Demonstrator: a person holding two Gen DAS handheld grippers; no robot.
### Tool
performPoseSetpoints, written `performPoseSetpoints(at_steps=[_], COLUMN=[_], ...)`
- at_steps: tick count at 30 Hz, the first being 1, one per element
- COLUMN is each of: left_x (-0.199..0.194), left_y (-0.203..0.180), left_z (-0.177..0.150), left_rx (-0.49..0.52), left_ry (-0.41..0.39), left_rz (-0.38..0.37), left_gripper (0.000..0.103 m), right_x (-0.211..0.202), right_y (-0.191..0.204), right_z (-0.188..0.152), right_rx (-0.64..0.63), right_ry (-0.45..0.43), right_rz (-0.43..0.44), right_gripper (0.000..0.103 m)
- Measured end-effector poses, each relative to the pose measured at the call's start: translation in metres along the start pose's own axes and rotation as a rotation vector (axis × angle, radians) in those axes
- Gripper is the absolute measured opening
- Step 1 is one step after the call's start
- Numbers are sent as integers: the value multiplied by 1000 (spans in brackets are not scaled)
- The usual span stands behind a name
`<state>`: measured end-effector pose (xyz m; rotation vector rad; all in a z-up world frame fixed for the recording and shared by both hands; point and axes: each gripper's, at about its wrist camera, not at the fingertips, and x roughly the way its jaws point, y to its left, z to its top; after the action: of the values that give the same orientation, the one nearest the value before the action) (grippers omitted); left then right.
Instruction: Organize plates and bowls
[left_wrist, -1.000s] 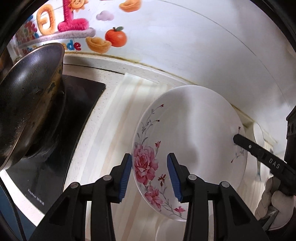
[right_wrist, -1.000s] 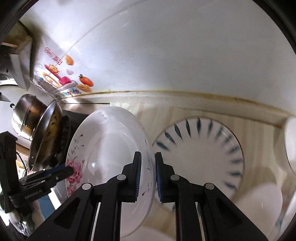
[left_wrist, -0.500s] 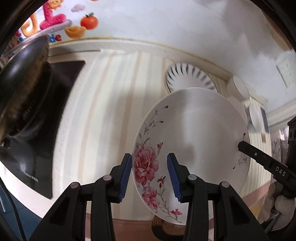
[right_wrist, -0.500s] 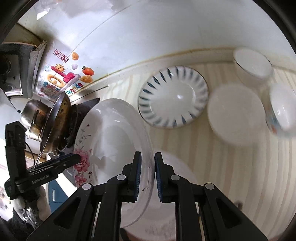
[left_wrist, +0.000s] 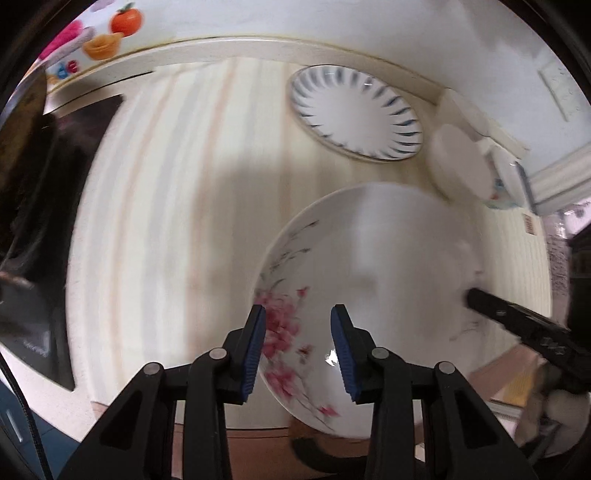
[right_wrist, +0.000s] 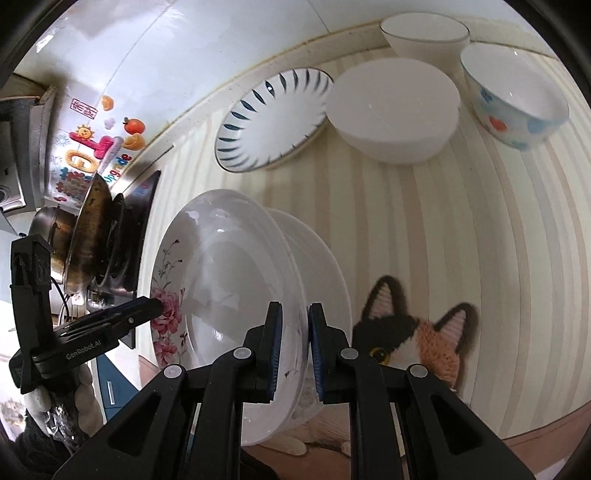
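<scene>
A: Why were two claws on the floral plate (right_wrist: 207, 295)?

B: One at each rim kept it level. The right claw (right_wrist: 293, 347) was clamped on the near edge, the left claw (left_wrist: 297, 347) on the flowered edge, its jaws just closing further. The plate hung over a white plate (right_wrist: 325, 280) on the tabletop (right_wrist: 443, 240).

A: And a second before?

B: It was up by the pan (right_wrist: 92, 236); now the striped plate (right_wrist: 269, 118) and bowls (right_wrist: 395, 114) showed.
</scene>
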<state>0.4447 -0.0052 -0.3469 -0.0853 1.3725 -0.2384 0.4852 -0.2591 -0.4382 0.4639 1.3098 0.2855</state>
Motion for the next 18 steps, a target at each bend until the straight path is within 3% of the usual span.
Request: performPoseSetpoints(at_steps=[4, 7, 9, 13, 18], left_x=[1, 0, -3, -11, -28], left_y=[-21, -14, -1, 27, 37], left_z=[2, 2, 1, -1, 15], left_rx=[58, 15, -22, -97, -91], left_ry=[-4, -9, -11, -17, -57], left_rz=[12, -6, 0, 38, 102], left_gripper=[33, 33, 33, 33, 34], right_x=[7, 17, 18, 18, -10], right_y=[-4, -9, -16, -18, -33], right_z=[1, 0, -4, -6, 4], right_rx=[6, -4, 15, 10, 97], right_ry=[13, 60, 63, 89, 60], right_rz=[-9, -54, -7, 2, 55], right_gripper=[15, 9, 8, 7, 8])
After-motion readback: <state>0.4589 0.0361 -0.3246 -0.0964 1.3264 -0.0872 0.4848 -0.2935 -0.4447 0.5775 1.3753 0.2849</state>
